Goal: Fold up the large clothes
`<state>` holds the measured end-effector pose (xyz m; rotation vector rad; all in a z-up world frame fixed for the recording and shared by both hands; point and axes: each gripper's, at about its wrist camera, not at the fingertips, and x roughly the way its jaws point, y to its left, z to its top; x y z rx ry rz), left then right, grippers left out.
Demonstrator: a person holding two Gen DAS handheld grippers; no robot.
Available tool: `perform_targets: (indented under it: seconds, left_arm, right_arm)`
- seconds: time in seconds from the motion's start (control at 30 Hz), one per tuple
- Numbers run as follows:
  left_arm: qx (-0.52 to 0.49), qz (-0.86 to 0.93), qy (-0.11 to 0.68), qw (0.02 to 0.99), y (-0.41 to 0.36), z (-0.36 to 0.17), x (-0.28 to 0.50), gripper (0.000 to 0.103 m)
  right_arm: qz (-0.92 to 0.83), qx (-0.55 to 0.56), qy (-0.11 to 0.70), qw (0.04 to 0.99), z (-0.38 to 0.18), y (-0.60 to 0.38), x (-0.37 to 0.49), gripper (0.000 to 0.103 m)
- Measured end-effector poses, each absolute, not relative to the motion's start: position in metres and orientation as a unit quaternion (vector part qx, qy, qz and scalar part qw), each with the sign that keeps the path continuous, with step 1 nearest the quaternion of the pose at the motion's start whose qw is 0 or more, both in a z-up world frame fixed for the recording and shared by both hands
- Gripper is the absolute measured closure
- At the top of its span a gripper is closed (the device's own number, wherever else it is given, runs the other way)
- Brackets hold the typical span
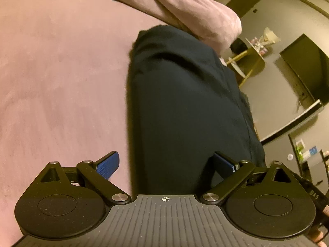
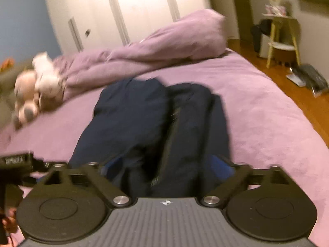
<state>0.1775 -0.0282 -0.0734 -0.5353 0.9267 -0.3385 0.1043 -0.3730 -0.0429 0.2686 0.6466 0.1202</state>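
Your left tongs [image 1: 166, 165] stand spread wide, the two blue pads [image 1: 108, 165] far apart and tilted outward, one at each side of the view. Your right tongs [image 2: 168, 167] are likewise spread, though blur softens them and their blue pads [image 2: 221, 164] are half hidden. Your left tongs' body shows at the right view's left edge.

Plush toy [image 2: 35, 94] beside bunched purple duvet [image 2: 156, 49]
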Motion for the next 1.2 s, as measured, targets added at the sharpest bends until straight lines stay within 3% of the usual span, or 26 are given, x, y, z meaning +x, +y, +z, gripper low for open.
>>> perform_targets:
  seconds: [0.2,0.43,0.6,0.73,0.9,1.2]
  left_arm:
    - [-0.319,-0.190,0.449,0.813,-0.038,-0.099,0.224,0.003]
    - [-0.342,-0.189,0.450,0.803,-0.041,-0.114,0.251,0.000]
    - [-0.329,-0.189,0.439,0.814,-0.045,-0.102,0.251,0.020]
    - [-0.327,-0.191,0.428,0.821,-0.040,-0.088,0.248,0.032]
    - [-0.326,-0.180,0.404,0.836,-0.024,-0.071,0.245,0.038]
    - [-0.291,-0.079,0.360,0.883,0.060,-0.044,0.217,0.038]
  right_arm:
    - [0.074,0.289,0.415,0.860,-0.092,-0.436,0.156,0.011]
    - [0.111,0.385,0.425,0.811,-0.135,-0.450,0.192,0.023]
    - [0.123,0.369,0.420,0.820,-0.129,-0.441,0.206,0.041]
    - [0.135,0.325,0.413,0.840,-0.111,-0.420,0.207,0.047]
    - [0.155,0.312,0.403,0.846,-0.094,-0.392,0.220,0.049]
    - [0.239,0.300,0.435,0.815,-0.100,-0.287,0.263,0.051]
